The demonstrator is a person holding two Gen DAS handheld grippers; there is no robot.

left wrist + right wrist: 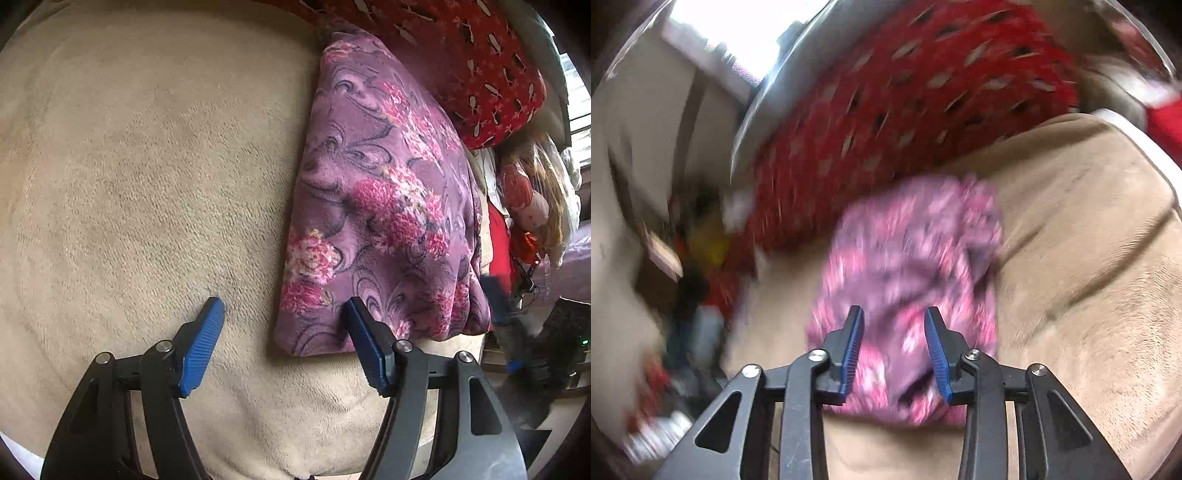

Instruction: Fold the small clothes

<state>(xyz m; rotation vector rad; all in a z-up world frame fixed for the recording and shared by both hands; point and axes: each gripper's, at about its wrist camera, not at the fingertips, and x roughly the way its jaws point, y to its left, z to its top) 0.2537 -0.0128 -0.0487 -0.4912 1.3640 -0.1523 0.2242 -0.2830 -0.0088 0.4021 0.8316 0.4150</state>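
A folded purple fleece garment with pink flowers point(376, 206) lies on a beige plush blanket point(147, 166) at the right of the left wrist view. My left gripper point(286, 314) is open and empty, hovering over the blanket at the garment's near left corner. In the blurred right wrist view the same garment point(908, 266) lies just ahead of my right gripper point(894, 325), which is open and empty above the garment's near end.
A red patterned pillow point(469, 62) lies beyond the garment, also in the right wrist view point(905, 99). A doll and clutter point(528, 206) sit past the bed's right edge. The beige blanket point(1089, 258) spreads wide to the right.
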